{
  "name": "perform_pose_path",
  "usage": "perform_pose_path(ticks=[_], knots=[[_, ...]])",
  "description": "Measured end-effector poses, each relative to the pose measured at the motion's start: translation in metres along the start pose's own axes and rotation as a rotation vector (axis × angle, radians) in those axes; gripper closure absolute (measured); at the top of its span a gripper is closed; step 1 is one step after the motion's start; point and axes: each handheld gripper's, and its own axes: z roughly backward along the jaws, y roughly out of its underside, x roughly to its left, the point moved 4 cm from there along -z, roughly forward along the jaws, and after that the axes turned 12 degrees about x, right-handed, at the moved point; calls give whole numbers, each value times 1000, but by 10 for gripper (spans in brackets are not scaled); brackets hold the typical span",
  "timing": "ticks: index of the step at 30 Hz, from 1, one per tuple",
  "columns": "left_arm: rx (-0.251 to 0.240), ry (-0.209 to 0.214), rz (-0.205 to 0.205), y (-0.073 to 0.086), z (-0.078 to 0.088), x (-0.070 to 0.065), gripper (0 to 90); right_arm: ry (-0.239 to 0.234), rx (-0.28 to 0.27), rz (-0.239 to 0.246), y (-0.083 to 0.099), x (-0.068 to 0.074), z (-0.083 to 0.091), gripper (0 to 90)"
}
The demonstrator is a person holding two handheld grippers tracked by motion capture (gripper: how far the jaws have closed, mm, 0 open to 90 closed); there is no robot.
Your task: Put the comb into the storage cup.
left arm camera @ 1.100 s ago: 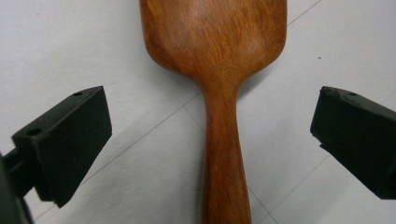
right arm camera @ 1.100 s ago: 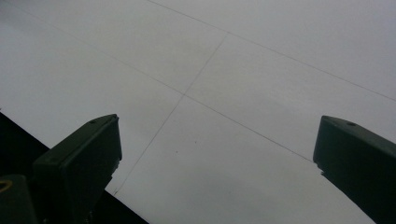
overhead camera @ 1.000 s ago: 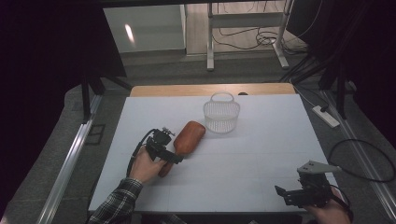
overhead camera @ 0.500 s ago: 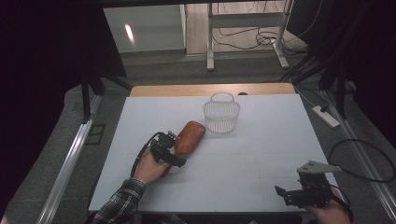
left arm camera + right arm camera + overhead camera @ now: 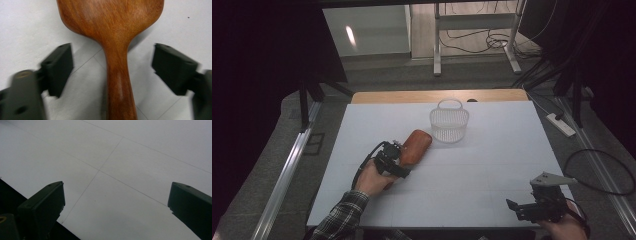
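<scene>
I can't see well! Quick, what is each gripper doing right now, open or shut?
Left gripper: open, jaws either side of the wooden spoon handle, not touching it.
Right gripper: open, holding nothing, above the white table.

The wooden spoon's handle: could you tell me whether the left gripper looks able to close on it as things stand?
Probably yes. The left gripper is open, its jaws either side of the wooden spoon handle, with nothing between them but bare white table.

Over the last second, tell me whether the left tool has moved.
Yes. In the high view the left tool has slid forward along the wooden spoon, toward the white basket, and its open jaws now straddle the spoon's handle.
</scene>
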Motion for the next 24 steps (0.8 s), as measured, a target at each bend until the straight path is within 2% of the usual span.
perform_pose_path(ticks=[3, 6, 9, 12, 21, 24], knots=[[-2, 2, 3, 1, 1, 0, 401, 1, -1, 1, 0, 0, 0, 12], [-6, 14, 11, 1, 2, 1, 519, 1, 0, 0, 0, 0, 0, 12], [-11, 28, 13, 1, 4, 1, 600, 1, 0, 1, 0, 0, 0, 12], [-7, 26, 11, 1, 3, 1, 648, 1, 2, 2, 0, 0, 0, 12], [6, 31, 18, 1, 2, 3, 706, -1, 2, 3, 0, 0, 0, 12], [-10, 42, 21, 1, 5, 4, 719, 0, 2, 3, 0, 0, 0, 12]])
